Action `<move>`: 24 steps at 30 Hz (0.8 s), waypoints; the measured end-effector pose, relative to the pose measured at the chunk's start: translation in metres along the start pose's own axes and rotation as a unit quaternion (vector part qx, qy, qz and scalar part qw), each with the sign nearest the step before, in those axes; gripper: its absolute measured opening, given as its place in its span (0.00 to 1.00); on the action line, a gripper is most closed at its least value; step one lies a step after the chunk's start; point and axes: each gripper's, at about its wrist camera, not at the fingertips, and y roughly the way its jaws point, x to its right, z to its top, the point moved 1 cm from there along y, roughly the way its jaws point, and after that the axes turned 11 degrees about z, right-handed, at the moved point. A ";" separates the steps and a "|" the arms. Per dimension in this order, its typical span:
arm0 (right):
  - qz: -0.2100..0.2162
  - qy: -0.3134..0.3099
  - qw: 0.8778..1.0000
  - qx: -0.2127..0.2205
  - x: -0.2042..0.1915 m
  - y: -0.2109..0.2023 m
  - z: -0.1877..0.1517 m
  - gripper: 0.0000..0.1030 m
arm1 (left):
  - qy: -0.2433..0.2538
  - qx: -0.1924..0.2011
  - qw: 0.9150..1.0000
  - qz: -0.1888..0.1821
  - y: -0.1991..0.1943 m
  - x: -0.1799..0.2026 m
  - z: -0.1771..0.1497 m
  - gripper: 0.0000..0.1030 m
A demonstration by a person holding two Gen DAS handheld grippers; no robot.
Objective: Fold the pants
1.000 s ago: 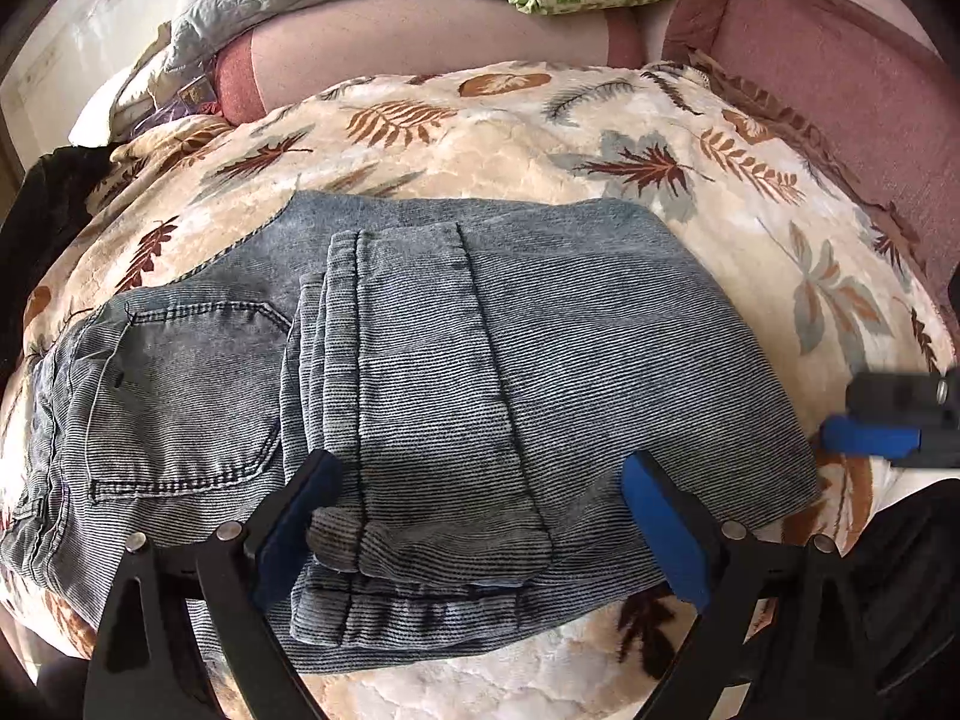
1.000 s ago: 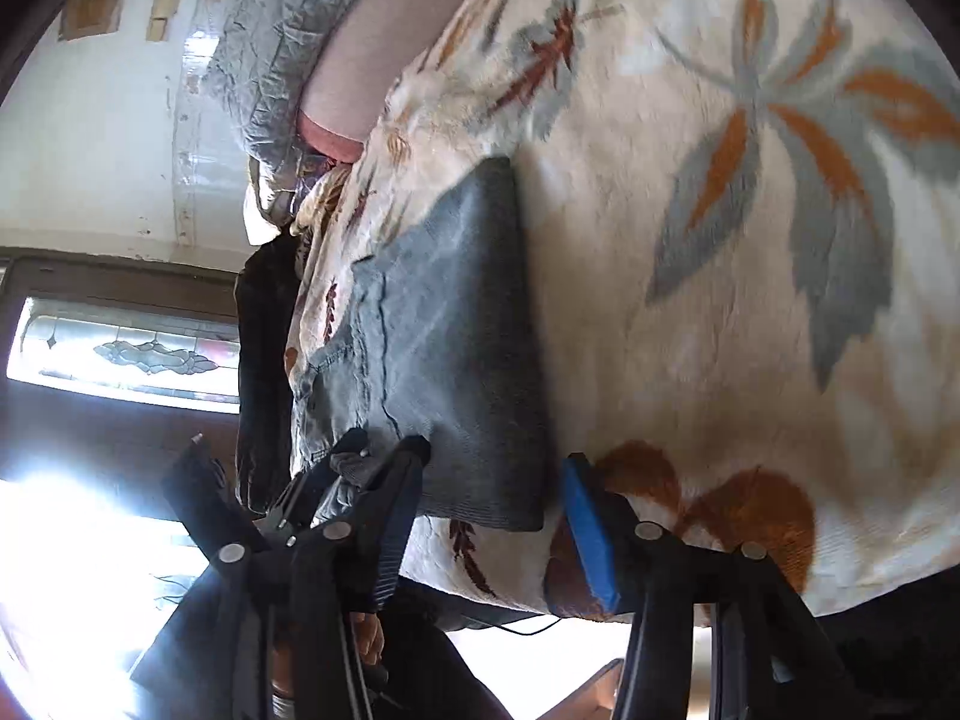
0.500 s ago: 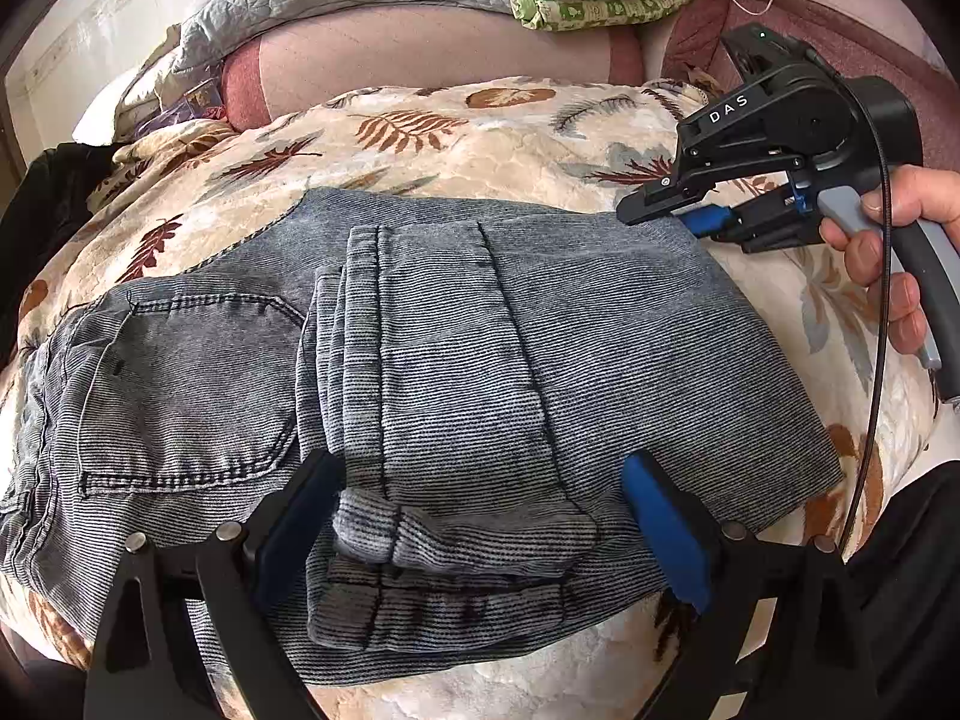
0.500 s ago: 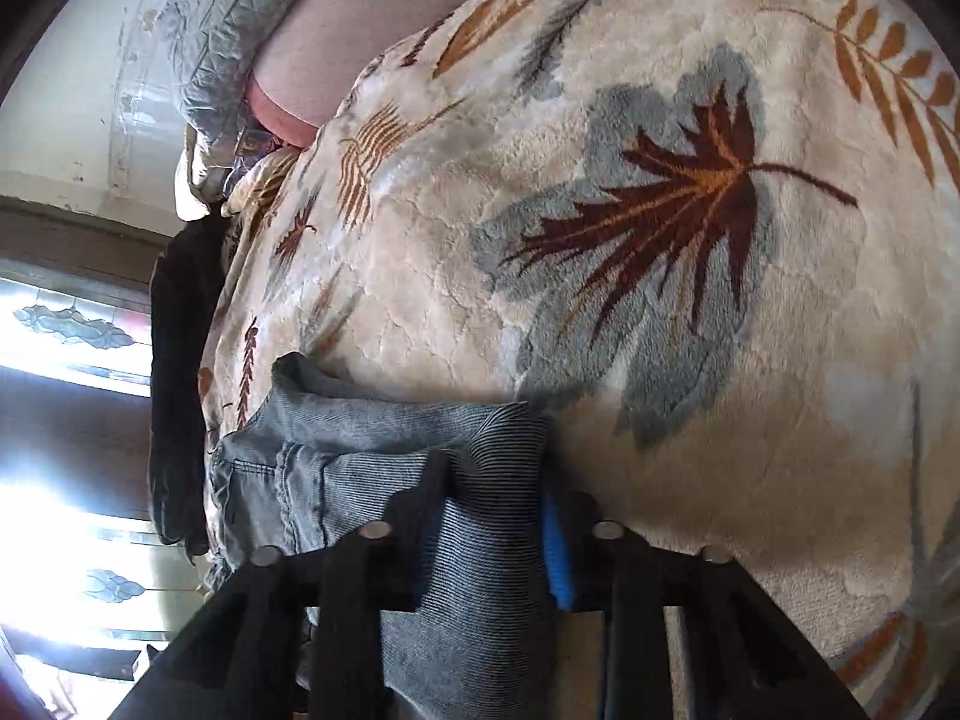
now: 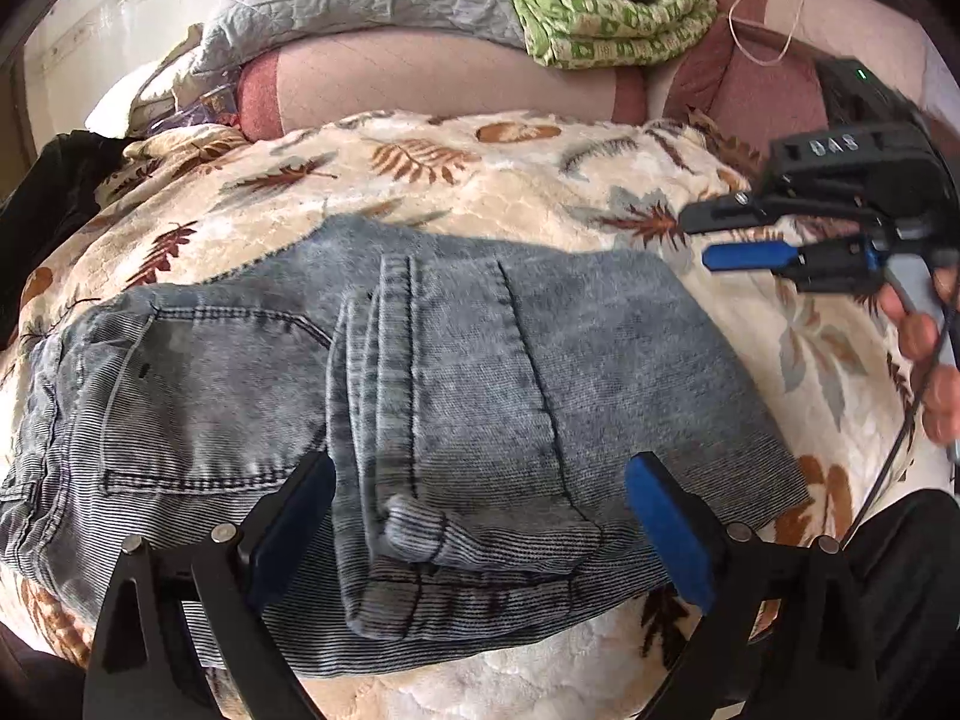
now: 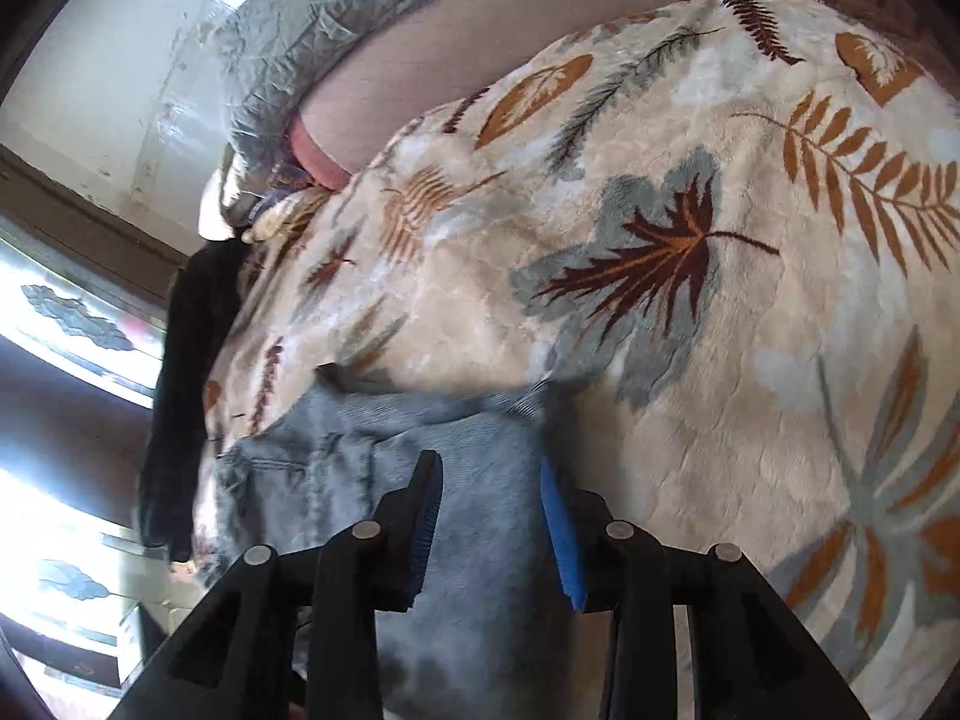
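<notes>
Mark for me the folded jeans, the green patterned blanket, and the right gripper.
folded jeans (image 5: 456,372): left wrist view, on the upper folded leg panel.
green patterned blanket (image 5: 606,18): left wrist view, on the middle of the folded stack.
right gripper (image 5: 708,237): left wrist view, midway between its fingertips; its jaws are opening, nothing visibly between them.

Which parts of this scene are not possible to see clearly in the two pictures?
- Left wrist view: the near edge of the folded jeans is hidden behind the left gripper.
- Left wrist view: the right gripper is motion-blurred; its jaws are opening, clear of the denim.
- Right wrist view: the jeans are blurred and cut off by the bottom edge.
- Both views: the leaf blanket runs out of frame.
</notes>
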 end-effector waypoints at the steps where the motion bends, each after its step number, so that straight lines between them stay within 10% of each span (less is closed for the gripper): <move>1: 0.025 0.011 1.000 0.000 -0.004 -0.004 -0.008 0.39 | -0.004 0.006 1.000 0.004 -0.004 -0.004 0.001 0.94; 7: 0.048 0.083 0.994 -0.046 0.032 0.030 -0.050 0.37 | 0.004 -0.059 0.998 0.026 0.028 -0.011 -0.009 0.95; 16: 0.065 0.051 0.996 -0.020 -0.003 0.003 -0.068 0.66 | -0.009 -0.048 0.999 0.019 0.028 -0.014 -0.011 0.94; 24: 0.095 0.043 0.994 0.012 -0.008 -0.014 -0.077 0.64 | -0.046 0.001 0.999 0.009 0.002 -0.032 -0.005 0.94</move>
